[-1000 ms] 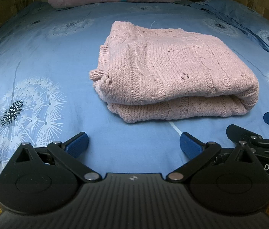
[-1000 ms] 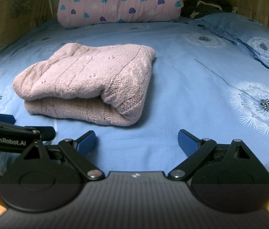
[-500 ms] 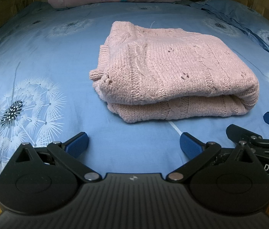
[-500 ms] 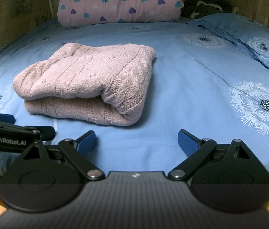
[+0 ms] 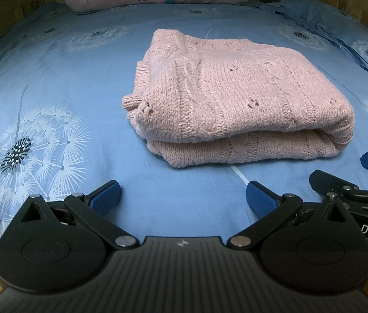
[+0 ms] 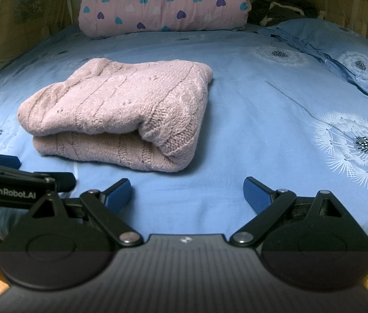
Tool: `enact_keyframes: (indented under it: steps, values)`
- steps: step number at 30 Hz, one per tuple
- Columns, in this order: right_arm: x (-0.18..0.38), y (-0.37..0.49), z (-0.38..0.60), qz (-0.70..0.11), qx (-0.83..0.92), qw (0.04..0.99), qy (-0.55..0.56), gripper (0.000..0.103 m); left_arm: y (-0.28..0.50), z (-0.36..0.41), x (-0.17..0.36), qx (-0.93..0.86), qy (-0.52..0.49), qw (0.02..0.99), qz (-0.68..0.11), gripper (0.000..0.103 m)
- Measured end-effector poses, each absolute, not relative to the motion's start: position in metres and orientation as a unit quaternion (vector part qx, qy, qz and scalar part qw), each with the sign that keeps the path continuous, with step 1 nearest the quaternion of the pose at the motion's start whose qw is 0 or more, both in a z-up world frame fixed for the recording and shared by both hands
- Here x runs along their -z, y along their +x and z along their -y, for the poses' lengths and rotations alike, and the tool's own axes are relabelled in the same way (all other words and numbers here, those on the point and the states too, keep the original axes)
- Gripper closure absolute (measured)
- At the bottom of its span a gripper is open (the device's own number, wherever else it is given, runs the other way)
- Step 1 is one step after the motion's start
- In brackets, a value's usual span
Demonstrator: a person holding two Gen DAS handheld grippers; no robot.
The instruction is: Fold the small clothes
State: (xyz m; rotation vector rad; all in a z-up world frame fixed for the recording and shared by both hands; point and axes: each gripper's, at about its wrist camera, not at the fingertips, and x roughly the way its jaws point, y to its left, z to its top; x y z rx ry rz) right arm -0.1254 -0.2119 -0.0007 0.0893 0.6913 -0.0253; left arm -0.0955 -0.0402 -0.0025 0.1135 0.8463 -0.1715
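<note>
A pink knitted sweater (image 5: 231,99) lies folded in a thick bundle on the blue bed sheet (image 5: 66,78), and it also shows in the right wrist view as the sweater (image 6: 121,109) at centre left. My left gripper (image 5: 182,195) is open, low at the near edge of the bed, a short way in front of the sweater and apart from it. My right gripper (image 6: 187,191) is open too, with nothing between its blue pads, just to the right of the sweater's near corner. Each gripper appears at the edge of the other's view.
A pink quilt with heart prints (image 6: 163,5) lies rolled at the head of the bed. A blue pillow (image 6: 340,52) sits at the far right, with dark fabric (image 6: 283,7) behind it. Bare sheet with dandelion prints (image 6: 358,143) spreads to the right.
</note>
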Motion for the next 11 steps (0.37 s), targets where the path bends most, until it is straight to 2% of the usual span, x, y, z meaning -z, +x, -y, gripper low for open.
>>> enact_keyframes:
  steps: [11]
  values:
    - [0.0011,-0.1258,0.2111,-0.339,0.013,0.94,0.044,0.008,-0.0958,0.0403,0.0025,0.083,0.055,0.907,-0.41,0.0]
